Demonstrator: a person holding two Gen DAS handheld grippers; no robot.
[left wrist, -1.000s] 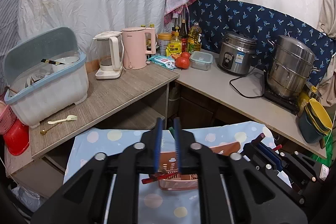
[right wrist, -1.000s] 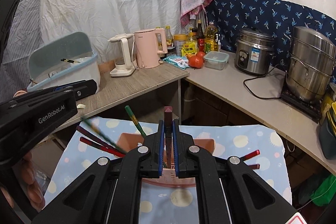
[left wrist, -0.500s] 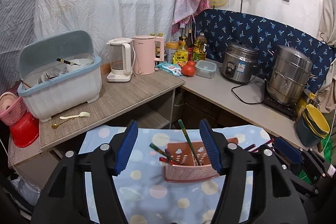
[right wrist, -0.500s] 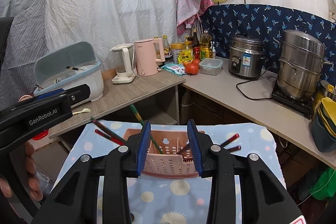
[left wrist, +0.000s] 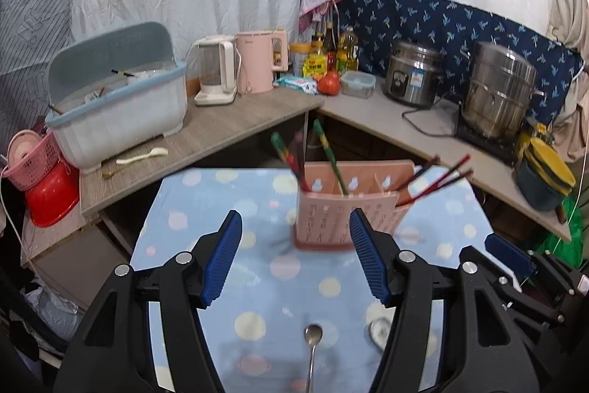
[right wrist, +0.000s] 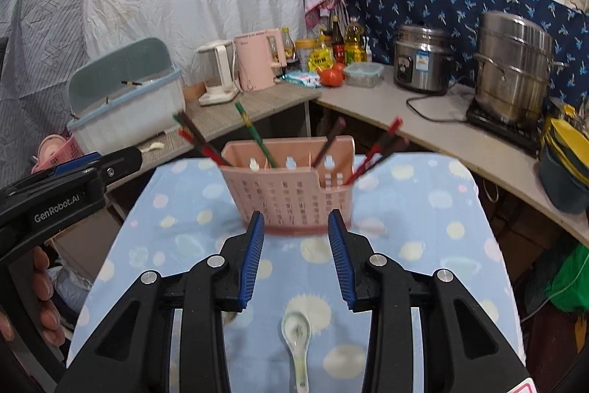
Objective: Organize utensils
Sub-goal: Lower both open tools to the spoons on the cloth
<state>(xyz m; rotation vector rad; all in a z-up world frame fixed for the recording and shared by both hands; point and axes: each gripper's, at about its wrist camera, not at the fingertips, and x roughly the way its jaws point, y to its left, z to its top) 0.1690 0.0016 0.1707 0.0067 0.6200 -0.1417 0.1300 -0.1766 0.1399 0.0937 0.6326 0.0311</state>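
Both of my grippers are empty: left gripper point(left wrist: 295, 255) jaws wide apart, right gripper point(right wrist: 295, 255) about half open. Chopsticks point(right wrist: 254, 131) already stand in the pink caddy point(right wrist: 291, 194) at the table's far middle. Left to do, by my read: metal spoon point(left wrist: 312, 352) and ceramic spoon point(right wrist: 297, 341), both lying near me.

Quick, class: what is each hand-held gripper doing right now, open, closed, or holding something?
Left hand-held gripper: open, holding nothing.
Right hand-held gripper: open, holding nothing.
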